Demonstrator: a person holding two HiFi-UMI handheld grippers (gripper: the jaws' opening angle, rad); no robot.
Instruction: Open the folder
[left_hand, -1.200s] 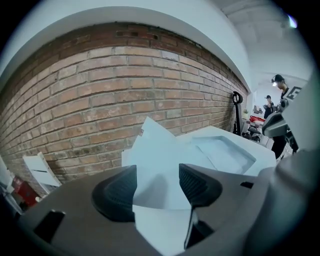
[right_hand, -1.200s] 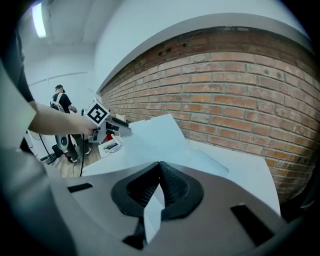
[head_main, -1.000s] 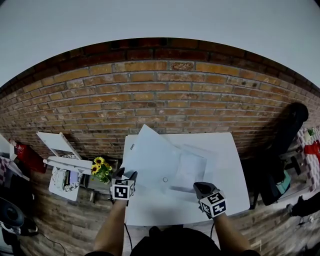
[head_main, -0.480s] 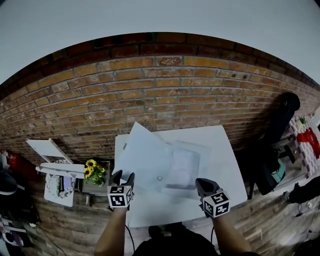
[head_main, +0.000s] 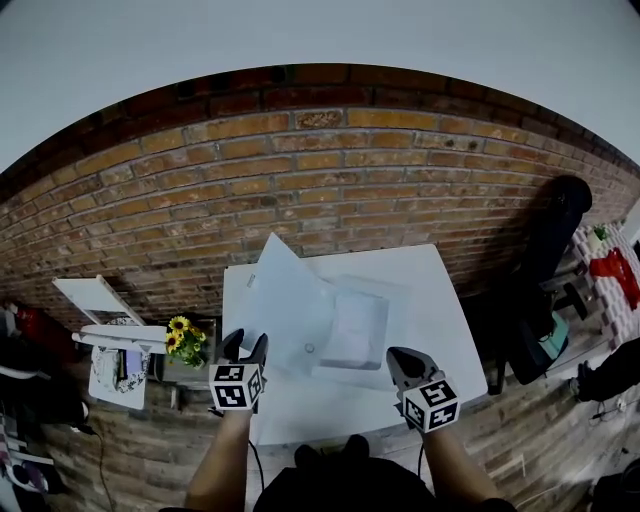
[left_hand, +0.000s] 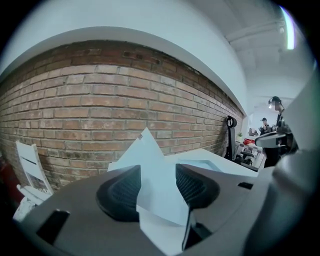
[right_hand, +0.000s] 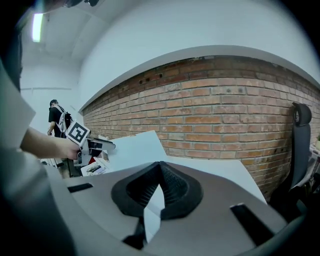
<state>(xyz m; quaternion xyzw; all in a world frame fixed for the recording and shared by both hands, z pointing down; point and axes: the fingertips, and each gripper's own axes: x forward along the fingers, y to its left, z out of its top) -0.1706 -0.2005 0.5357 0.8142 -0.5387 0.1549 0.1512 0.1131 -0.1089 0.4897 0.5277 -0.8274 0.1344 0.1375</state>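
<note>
**Tools on the folder, cover up**

Left tool (head_main: 246, 342) first: parted about halfway, having just been narrowing, with a corner of the folder's cover (head_main: 285, 295) standing in the gap. Not squeezed; lies broadside across the space between the two ribbed pads (plain enough in the left gripper view).

Right tool (head_main: 398, 357): clenched, pads together on a thin white strip, the near edge of the folder (head_main: 352, 335).

Both at the near side of the table (head_main: 445, 350), the left one by the folder's near left corner, the right one by its near right corner.

Folder itself: on the white table, left of centre, back part flat on the top. Cover tilted up on the left side, far corner pointing toward the brick wall (head_main: 300, 170). Pale sheet (head_main: 358, 322) inside the flat part. Small round spot (head_main: 309, 348) near the lower edge of the raised cover, too small to tell what.

Off the table's left edge: sunflowers (head_main: 185, 338), and beyond them a white folding chair (head_main: 100, 298). Off the right edge: a black office chair (head_main: 555, 235) against the wall.
</note>
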